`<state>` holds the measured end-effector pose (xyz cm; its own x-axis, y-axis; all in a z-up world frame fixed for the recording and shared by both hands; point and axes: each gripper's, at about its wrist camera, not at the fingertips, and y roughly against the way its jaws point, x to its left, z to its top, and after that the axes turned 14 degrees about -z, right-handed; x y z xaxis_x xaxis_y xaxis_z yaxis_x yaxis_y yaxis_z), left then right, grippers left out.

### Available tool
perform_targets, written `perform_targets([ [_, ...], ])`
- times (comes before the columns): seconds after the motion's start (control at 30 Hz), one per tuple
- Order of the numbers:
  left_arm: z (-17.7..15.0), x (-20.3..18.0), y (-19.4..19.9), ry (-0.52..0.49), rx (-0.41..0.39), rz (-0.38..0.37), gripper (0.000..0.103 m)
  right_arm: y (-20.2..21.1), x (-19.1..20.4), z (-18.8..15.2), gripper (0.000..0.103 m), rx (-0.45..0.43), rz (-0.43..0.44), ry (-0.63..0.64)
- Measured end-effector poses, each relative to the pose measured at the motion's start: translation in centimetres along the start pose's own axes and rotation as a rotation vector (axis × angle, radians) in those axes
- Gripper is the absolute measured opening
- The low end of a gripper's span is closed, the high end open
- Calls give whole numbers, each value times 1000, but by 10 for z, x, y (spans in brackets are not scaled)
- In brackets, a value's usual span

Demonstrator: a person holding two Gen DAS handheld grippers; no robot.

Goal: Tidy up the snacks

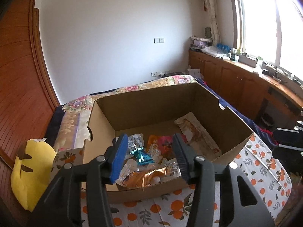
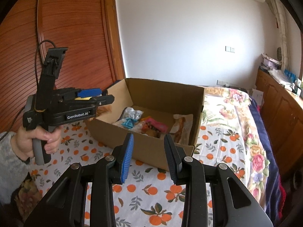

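An open cardboard box [image 1: 236, 132] stands on a bed; it also shows in the right wrist view [image 2: 166, 96]. Inside lie several snack packets: a teal triangular one [image 1: 144, 156] [image 2: 127, 123], a pink one [image 1: 164, 141] [image 2: 158, 125], clear silver ones [image 1: 135, 140] and a long beige pack [image 1: 197, 132] [image 2: 181, 126]. My left gripper [image 1: 149, 158] is open and empty, hovering over the box's near edge; it also shows in the right wrist view [image 2: 98, 96]. My right gripper [image 2: 148, 158] is open and empty, short of the box's front corner.
The bed is covered by an orange-print cloth [image 2: 151, 191] and a floral blanket [image 2: 231, 113]. A yellow plush toy [image 1: 32, 172] lies left of the box. A wooden wardrobe [image 2: 66, 28] stands to the left, wooden cabinets [image 1: 236, 83] under the window to the right.
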<state>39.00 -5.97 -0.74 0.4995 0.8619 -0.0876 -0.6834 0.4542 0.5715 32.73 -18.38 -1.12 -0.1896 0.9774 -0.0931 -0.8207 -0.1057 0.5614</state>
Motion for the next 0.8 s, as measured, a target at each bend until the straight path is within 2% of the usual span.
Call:
perform_targets([
  [0.1,1,-1,-1,-14,1,24,50,2,2,-2,33,-3,7,7],
  [0.4,-5,-9,17,-4,-19,17,51,12,5,-4,33,-22,10,16],
  [0.67,-32,-41,84,-3,-54,23,54,44,9,-14,37,-43,-16,-6],
  [0.8,-47,-56,119,7,-77,32,60,70,11,-23,40,-54,-38,-27],
])
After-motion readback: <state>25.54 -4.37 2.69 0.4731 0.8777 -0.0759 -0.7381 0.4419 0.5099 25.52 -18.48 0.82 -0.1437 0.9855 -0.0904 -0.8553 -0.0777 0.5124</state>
